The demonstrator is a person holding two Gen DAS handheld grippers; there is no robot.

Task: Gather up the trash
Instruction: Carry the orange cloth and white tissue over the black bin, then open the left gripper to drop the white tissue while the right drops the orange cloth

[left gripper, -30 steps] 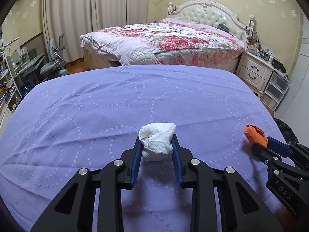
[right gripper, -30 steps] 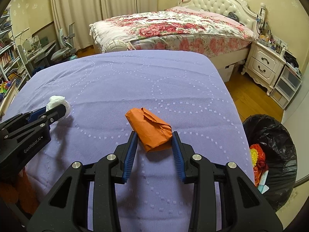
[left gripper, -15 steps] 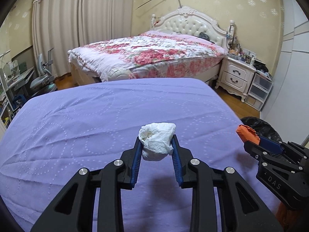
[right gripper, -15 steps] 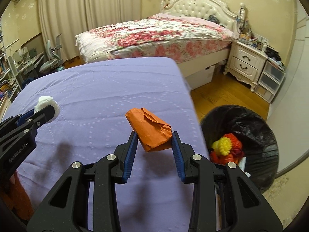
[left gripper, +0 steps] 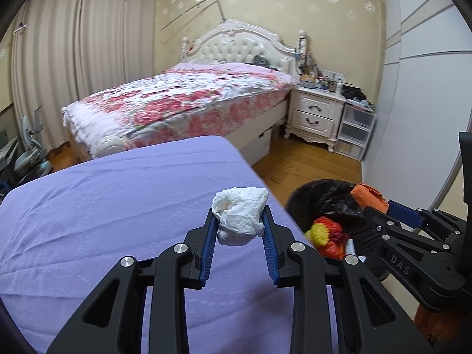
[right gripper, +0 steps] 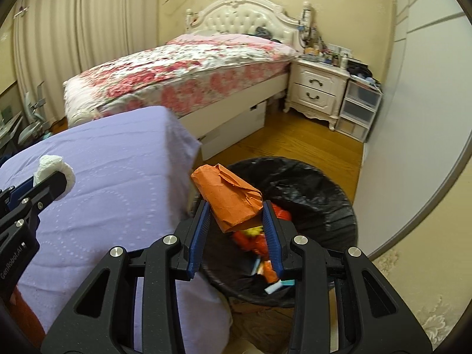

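Both tools point(left gripper: 239, 224) point(right gripper: 236, 221) clamped, angled downward

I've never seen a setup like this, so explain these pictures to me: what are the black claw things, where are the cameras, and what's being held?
No robot here: a person carries two hand-held black grippers, and each has a wide-angle camera looking along its fingers. One picture comes from the left gripper, shut on a crumpled white tissue wad above the lilac quilted bedspread. The other comes from the right gripper, shut on a crumpled orange paper wad above the round bin with a black liner, which already holds colourful trash. Each gripper also shows at the edge of the other's picture. The bedspread looks bare.
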